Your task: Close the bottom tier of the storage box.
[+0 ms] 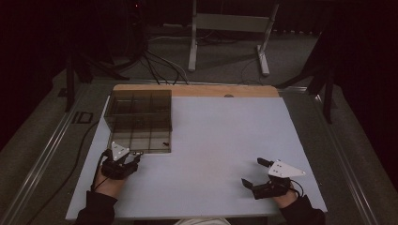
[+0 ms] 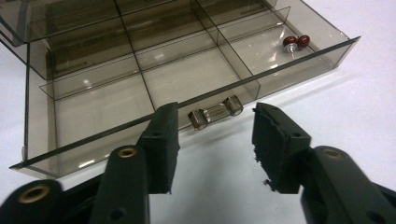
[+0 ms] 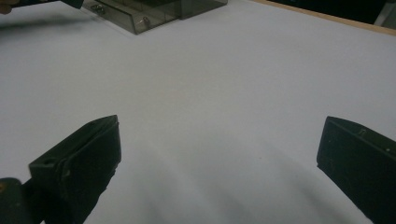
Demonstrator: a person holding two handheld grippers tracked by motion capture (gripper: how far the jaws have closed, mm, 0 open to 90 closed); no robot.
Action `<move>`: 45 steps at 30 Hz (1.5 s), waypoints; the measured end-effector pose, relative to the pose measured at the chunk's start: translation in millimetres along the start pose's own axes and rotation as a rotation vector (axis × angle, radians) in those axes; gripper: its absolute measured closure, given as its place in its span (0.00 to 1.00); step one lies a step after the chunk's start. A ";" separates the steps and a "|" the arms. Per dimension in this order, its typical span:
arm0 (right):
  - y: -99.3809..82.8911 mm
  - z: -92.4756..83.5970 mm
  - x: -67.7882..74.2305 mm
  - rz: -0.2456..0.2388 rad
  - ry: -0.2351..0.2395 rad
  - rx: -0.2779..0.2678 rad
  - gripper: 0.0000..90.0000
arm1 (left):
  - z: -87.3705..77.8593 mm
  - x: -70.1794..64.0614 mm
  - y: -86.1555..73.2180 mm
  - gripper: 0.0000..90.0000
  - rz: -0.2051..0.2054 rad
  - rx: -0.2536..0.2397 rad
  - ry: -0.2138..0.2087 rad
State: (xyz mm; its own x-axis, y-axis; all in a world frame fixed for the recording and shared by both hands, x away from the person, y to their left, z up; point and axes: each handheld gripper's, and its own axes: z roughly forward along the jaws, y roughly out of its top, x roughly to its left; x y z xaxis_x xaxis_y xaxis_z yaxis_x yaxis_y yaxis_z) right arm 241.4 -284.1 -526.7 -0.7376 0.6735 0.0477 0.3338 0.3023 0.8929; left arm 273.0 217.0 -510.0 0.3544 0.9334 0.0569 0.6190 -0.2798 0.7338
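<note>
Drawer [image 2: 140,93] of smoky clear plastic, pulled out of its cabinet [image 1: 138,105] in the upper left of the high view; its front edge lies at centre left of that frame, just above the left claw [image 1: 129,157]. In the left claw view the drawer spans the upper half: thin glossy walls split it into rectangular compartments, and two small dark red round beads [image 2: 296,42] lie in the compartment at upper right. A short clear cylindrical handle [image 2: 215,112] with metal-coloured end caps sits on the front wall, in the gap between the two black jaws and slightly beyond their tips. The jaws stand part open, apart from the handle, gripping nothing; their pads are matte, blocky and rough at the edges. The right claw [image 1: 256,176], at lower right of the high view, rests wide open and empty over bare surface, well apart from the drawer.

The desk [image 1: 220,140] is a smooth pale sheet with a wooden strip [image 1: 197,90] along its far edge. Open room stretches from the drawer's right side across centre and right of the frame to the desk's right edge. Its near edge runs just below both hands.
</note>
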 end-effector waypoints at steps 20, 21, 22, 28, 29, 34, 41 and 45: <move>-0.1 0.6 0.5 -0.008 0.000 0.007 0.00 | 0.0 -2.5 1.4 0.98 0.064 0.016 -0.044; 0.2 0.3 0.3 -0.004 0.000 0.002 0.00 | 0.3 -2.3 1.3 1.00 0.064 0.017 -0.045; 0.4 0.1 -0.1 -0.002 0.001 -0.001 0.00 | 0.6 -1.6 1.2 1.00 0.062 0.021 -0.047; 0.3 0.5 0.2 -0.002 0.001 0.001 0.00 | 2.4 0.0 1.3 1.00 0.054 0.026 -0.046; 0.1 0.7 0.5 -0.005 0.000 0.004 0.00 | 2.4 -0.1 1.7 1.00 0.055 0.028 -0.044; 0.5 0.5 0.5 -0.003 -0.001 0.002 0.00 | 1.5 0.5 1.9 1.00 0.058 0.019 -0.030; 0.2 0.2 0.4 -0.004 -0.002 0.002 0.00 | -0.1 14.3 0.5 1.00 0.021 0.001 0.022; 0.3 0.1 -0.1 -0.003 -0.001 0.002 0.00 | 1.8 19.0 -1.7 1.00 0.016 0.008 0.032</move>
State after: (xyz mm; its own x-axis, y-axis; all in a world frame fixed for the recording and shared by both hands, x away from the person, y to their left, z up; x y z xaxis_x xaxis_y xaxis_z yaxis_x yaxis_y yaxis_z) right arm 241.5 -284.0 -526.5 -0.7379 0.6734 0.0440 0.3322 0.3058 0.8923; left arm 279.9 234.8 -511.3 0.3419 0.9354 0.0898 0.6193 -0.2962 0.7271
